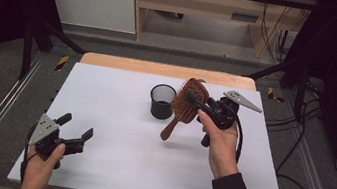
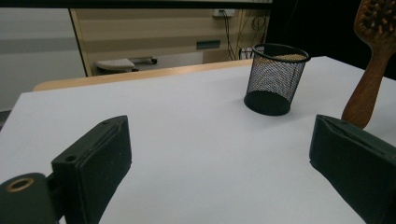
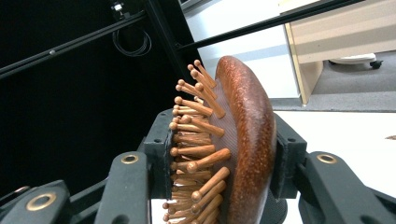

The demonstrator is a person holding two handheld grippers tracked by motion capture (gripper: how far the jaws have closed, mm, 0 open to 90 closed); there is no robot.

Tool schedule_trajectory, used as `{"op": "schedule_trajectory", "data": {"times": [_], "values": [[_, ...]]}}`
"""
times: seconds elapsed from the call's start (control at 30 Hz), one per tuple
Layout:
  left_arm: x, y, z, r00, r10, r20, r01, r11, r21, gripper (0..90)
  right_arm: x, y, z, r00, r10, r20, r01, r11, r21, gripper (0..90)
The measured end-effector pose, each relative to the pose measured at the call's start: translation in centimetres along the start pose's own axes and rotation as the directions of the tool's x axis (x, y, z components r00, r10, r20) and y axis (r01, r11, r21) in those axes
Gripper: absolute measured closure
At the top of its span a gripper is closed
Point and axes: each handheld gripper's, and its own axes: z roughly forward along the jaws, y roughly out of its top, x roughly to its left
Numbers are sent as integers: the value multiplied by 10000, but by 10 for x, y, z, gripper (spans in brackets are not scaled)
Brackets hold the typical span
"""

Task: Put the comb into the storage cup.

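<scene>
Wooden paddle hairbrush [image 1: 186,102] held off the counter, head clamped, handle angled down, just beside upright black mesh cup [image 1: 162,101].

No text, label, brand, number or sign could be read anywhere, neither on the hairbrush [image 1: 186,105], the mesh cup [image 1: 162,101], the grippers, the white surface [image 1: 117,117] nor the furniture behind.

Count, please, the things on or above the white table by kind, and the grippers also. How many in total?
Wooden paddle hairbrush: 1, held above the table
Black mesh pen cup: 1, standing upright
Two-jaw grippers: 2, the left gripper and the right gripper
Total: 4
</scene>
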Motion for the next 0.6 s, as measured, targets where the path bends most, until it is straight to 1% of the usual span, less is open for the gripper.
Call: {"op": "schedule_trajectory", "data": {"times": [0.03,0.1,0.17,0.23,0.4,0.5,0.6], "values": [[2,0,-2,10000,-4,-4,4,10000,-99,54,0,1,0,10000,-8,20,8,10000,1,523],[6,1,-4,9999,-1,-139,-2,9996,-275,52,0,3,1,10000,1,64,-1,10000,-18,523],[9,0,-4,9997,-127,-202,120,9994,-336,52,1,4,2,10000,-8,87,8,10000,-27,523],[9,-1,-3,9997,-139,-195,134,9995,-272,52,1,6,3,9999,-36,100,37,10000,-23,523],[8,-1,-2,9997,14,-224,-19,9997,-244,52,3,13,4,9999,-98,102,99,9999,-113,523],[9,-2,-2,9997,4,-260,-10,9997,-252,52,3,17,5,9998,-125,120,127,9998,-145,523],[11,-2,-2,9995,-99,-288,90,9995,-302,52,2,21,4,9999,-73,149,76,9998,-198,523]]}}
